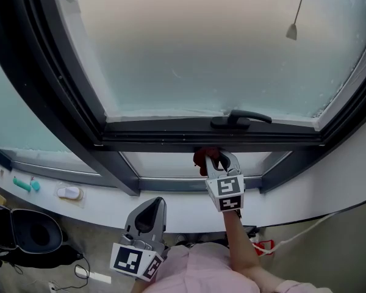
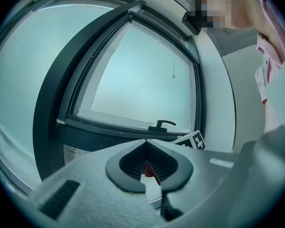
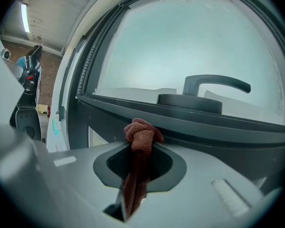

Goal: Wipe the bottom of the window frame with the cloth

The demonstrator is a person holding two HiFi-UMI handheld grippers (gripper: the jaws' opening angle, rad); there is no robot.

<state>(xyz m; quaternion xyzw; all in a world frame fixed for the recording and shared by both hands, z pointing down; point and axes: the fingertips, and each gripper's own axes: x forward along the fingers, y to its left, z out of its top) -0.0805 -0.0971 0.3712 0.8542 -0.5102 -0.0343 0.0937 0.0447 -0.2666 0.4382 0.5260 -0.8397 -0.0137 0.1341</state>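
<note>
My right gripper [image 1: 212, 161] is shut on a red-brown cloth [image 3: 141, 136], whose bunched end pokes out past the jaws. That cloth [image 1: 203, 158] touches the dark bottom rail of the window frame [image 1: 171, 140], just below the black window handle [image 1: 241, 118]. In the right gripper view the handle [image 3: 213, 87] sits above the rail [image 3: 218, 122], right of the cloth. My left gripper [image 1: 149, 211] hangs lower, below the white sill, jaws closed with nothing between them. In the left gripper view its jaws [image 2: 149, 167] point up at the window, and the marker cube [image 2: 190, 140] of the right gripper shows beyond them.
A white sill [image 1: 171, 203] runs under the window, with a small white object [image 1: 69, 192] and a teal item [image 1: 25, 184] at its left. A pull cord weight [image 1: 291, 32] hangs before the frosted pane. A dark bin [image 1: 27, 232] and cables lie on the floor at the left.
</note>
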